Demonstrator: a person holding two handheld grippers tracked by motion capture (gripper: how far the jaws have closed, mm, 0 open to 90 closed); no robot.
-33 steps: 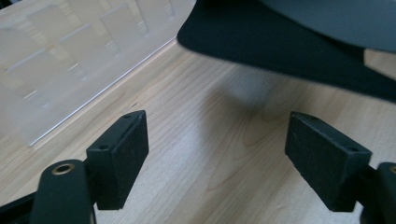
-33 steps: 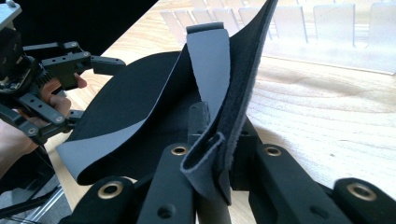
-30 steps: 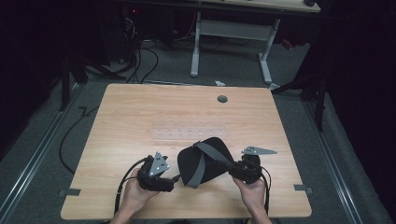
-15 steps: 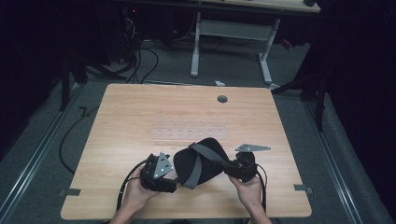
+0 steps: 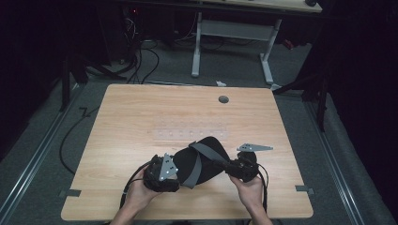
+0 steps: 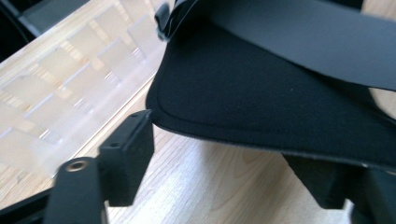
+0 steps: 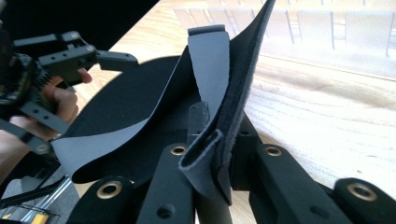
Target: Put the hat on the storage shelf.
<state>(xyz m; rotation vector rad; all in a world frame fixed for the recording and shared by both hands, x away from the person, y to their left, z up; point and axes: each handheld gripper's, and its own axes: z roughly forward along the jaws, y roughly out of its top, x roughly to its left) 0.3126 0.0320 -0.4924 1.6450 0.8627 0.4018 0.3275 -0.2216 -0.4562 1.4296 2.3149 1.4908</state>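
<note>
A black padded wrap [image 5: 202, 158] with a grey strap [image 5: 193, 171] lies on the wooden table [image 5: 141, 117] near its front edge. My right gripper [image 5: 225, 165] is shut on the wrap's folded right edge [image 7: 212, 154], and the grey strap [image 7: 210, 60] rises just beyond its jaws. My left gripper [image 5: 176, 175] sits at the wrap's left side. Its jaws have just been closing but still stand apart, one on each side under the wrap's rounded edge [image 6: 261, 98], not pressing on it [image 6: 233, 179]. The left gripper [image 7: 112, 58] also shows across the wrap in the right gripper view.
A clear taped strip [image 5: 192, 133] lies across the table's middle, just behind the wrap. A round cable hole [image 5: 223, 99] sits near the far edge. Beyond the table stand another desk's legs [image 5: 197, 47] and floor cables [image 5: 141, 51].
The wrap has shifted slightly left and settled lower between the two grippers. Both hands have stayed almost in place.
</note>
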